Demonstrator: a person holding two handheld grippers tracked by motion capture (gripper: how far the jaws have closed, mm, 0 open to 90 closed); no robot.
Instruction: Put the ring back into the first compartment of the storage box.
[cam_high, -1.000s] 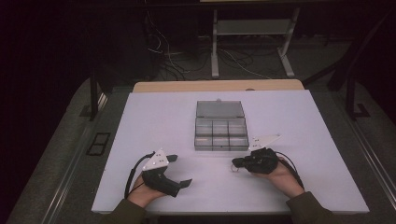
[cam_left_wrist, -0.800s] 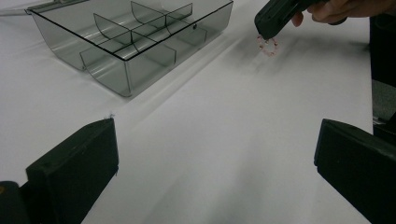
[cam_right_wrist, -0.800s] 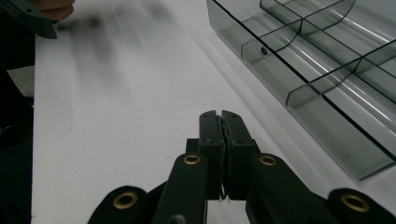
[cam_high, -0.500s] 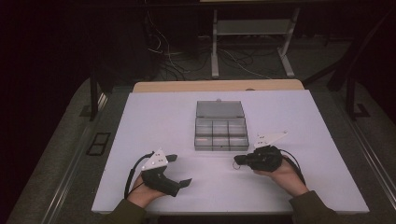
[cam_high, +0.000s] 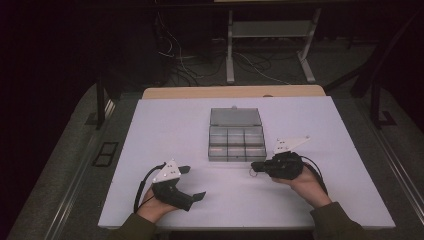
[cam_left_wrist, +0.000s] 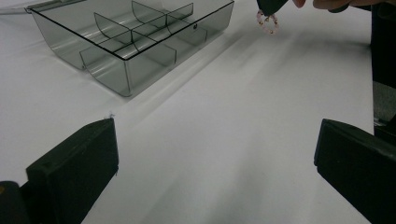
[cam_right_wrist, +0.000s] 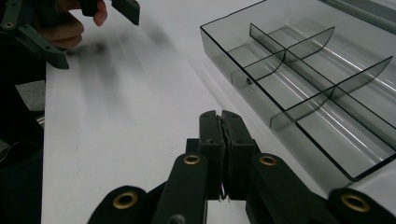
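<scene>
The table (cam_high: 165, 135) has a flat white top with a tan wooden strip (cam_high: 230, 92) exposed along its far edge. A clear compartment box (cam_high: 236, 141) rests directly on the surface near its middle (six compartments divided by partitions), with its open lid (cam_high: 235, 116) lying flat on the far side.

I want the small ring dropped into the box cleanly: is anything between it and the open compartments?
Nothing visible. The right gripper holds the ring just off the clear divided box, with bare white table between.
</scene>
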